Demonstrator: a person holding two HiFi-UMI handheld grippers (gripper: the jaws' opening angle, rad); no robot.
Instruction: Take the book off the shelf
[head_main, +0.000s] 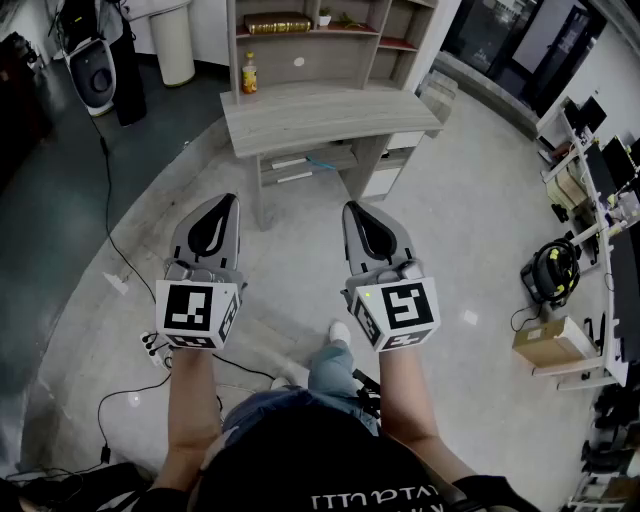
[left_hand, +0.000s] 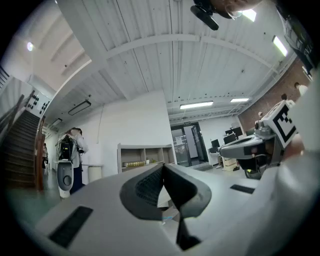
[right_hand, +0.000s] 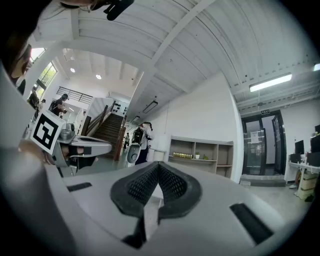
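Holding left gripper (head_main: 221, 201) and right gripper (head_main: 358, 209) closed and empty, facing the book (head_main: 277, 22) lying sideways far ahead, nearer the left.

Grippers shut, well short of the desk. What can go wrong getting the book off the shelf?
1. The left gripper and right gripper both have their jaws together. If they don't open in time, they may push the flat-lying brown-gold book deeper into the grey wooden shelf.
2. The small yellow bottle stands on the grey desk below the book's left end. A reaching gripper could knock it over.
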